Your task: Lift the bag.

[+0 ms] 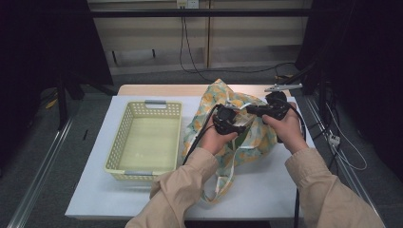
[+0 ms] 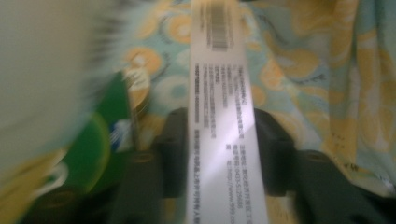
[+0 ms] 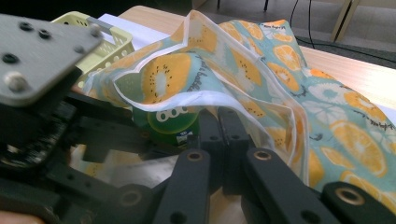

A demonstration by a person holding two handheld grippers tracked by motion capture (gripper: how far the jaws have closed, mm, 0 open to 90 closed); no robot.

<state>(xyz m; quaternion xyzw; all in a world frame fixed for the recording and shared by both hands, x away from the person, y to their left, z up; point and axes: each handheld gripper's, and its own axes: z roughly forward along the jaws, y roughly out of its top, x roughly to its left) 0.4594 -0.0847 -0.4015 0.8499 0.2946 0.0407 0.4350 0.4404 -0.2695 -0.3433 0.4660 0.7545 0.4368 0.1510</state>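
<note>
A cloth bag [image 1: 247,142] printed with orange and kiwi slices lies on the white table [image 1: 266,190]. My right gripper [image 1: 250,110] is shut on the bag's white-hemmed rim [image 3: 219,105] and holds it raised. Under that rim sits a green packet [image 3: 173,122] with white lettering. My left gripper [image 1: 239,122] reaches into the bag's mouth. Its jaws stand apart, and a white printed label [image 2: 222,93] runs between them without being pinched. The green packet [image 2: 98,144] shows blurred beside the left jaw. The left gripper's body [image 3: 42,107] is close to the right jaws.
An empty pale yellow basket [image 1: 142,107] with grey handles stands on the table's left half, close to the bag; its corner [image 3: 112,42] shows behind the fabric. The bag's handles trail toward the front edge. Cables hang off the table's right side.
</note>
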